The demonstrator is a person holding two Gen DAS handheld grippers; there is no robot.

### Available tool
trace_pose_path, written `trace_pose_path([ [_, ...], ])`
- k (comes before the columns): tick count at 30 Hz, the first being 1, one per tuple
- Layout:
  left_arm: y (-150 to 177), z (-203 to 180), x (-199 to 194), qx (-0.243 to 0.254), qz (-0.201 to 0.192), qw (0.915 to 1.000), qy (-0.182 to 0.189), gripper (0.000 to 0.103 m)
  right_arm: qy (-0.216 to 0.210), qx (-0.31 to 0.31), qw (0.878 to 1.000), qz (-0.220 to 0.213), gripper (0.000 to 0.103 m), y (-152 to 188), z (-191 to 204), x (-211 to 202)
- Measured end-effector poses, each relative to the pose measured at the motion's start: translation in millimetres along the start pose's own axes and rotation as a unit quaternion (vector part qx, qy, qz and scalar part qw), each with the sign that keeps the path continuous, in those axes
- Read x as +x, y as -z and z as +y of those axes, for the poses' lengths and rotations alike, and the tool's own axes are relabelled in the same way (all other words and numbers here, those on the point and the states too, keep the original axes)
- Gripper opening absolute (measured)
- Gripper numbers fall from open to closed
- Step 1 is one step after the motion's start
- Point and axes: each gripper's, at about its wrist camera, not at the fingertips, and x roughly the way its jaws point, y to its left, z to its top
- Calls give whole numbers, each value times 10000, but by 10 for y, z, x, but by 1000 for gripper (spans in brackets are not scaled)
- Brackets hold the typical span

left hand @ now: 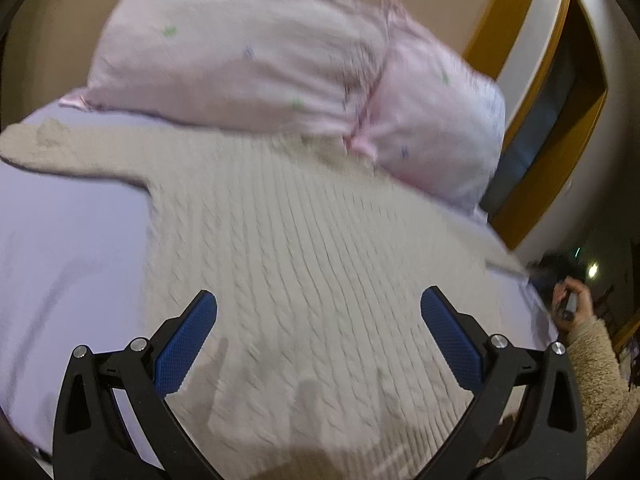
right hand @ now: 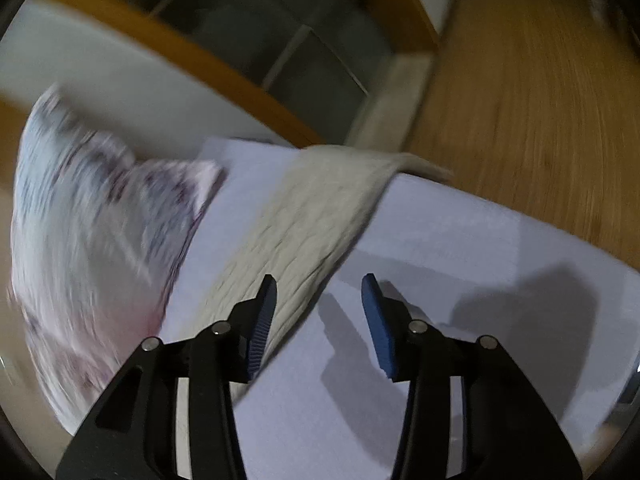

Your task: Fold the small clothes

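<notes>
Bed sheet (left hand: 60, 248), lavender, fills the ground under both my grippers. Pillow (left hand: 248, 56), pink with small printed marks, lies beyond my left gripper (left hand: 319, 304); print too blurred to read. Cream cable-knit sweater (left hand: 304, 240) spread flat directly ahead of and below my left gripper, one sleeve reaching far left. Left jaws spread wide, holding nothing. My right gripper (right hand: 319, 294): sleeve (right hand: 304, 216) runs forward from beside its left finger toward the bed edge; jaws parted, released, above bare sheet. No labels legible.
</notes>
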Motion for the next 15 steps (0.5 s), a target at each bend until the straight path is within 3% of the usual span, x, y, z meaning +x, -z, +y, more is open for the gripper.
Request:
trace_pose_path([
  [1,-26,53,-40,-34,-148,9999,-19,102,-64,104,9999,-35,37,-46,-44,39],
  [5,-160,311,-90,-332,-338,9987,-169,102,-202,359,9990,-186,34,-218,-115,99],
  [8,-247,577,-106,-717,-384,9961,-343,102,-314,628,9969,-345,23,-249,-193,149],
  [10,-283,717,-121,-844,-471,9938,-542,102,-397,769,9953,-437,7,-281,-273,180],
  [12,-302,868,-202,-938,-630,9904,-798,102,-598,876,9933,-452,7,-344,-333,244],
  [14,-330,998,-259,-1014,-747,9873,-968,102,-420,600,9951,-667,6,-340,-190,158],
  [15,-355,1077,-296,-1065,-821,9851,-1075,102,-457,163,9943,-955,6,-278,-1,29],
])
